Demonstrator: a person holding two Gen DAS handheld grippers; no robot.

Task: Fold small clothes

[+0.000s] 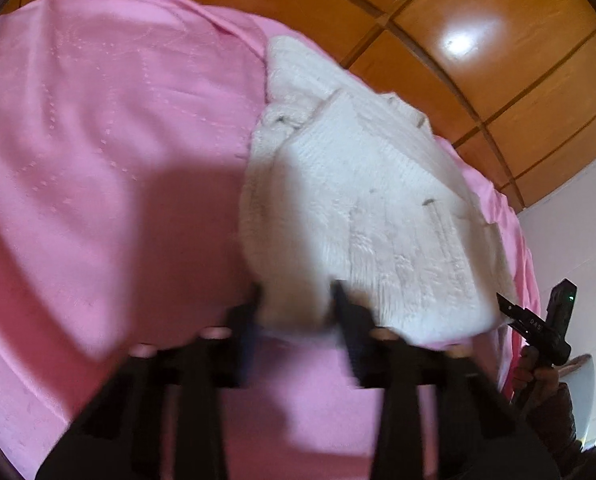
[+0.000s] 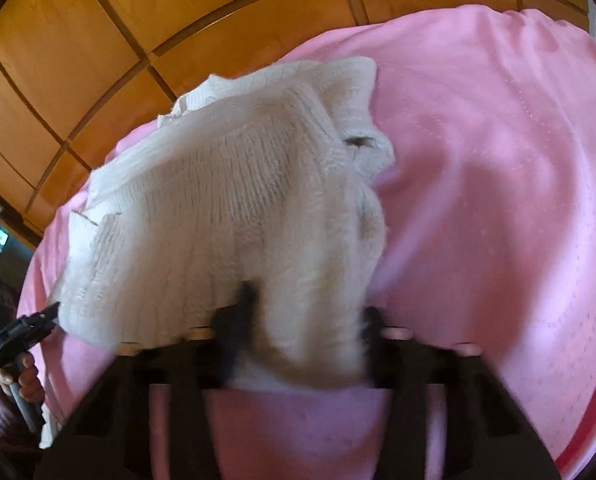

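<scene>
Black fingers (image 1: 347, 312) of the left gripper (image 1: 298, 304) fill the bottom of the left wrist view, and the near hem of a white knitted sweater (image 1: 361, 208) sits between them; whether the pads actually press the wool I cannot tell (the picture is smeared with motion). Over in the right wrist view the right gripper (image 2: 307, 312) has the other near corner of the sweater (image 2: 234, 208) bunched between its jaws, and there too the blur hides whether it is clenched. Each gripper shows up at the edge of the other's view: the right one low on the right (image 1: 533, 320), the left one low on the left (image 2: 30, 328), each with a hand (image 2: 26, 376) wrapped round its handle. From the grippers the sweater stretches away across a pink bedsheet (image 1: 98, 160), lying toward the right centre of the left view. Behind the bed stands a panelled wooden wardrobe (image 1: 477, 40), glossy, at the top of both frames.
</scene>
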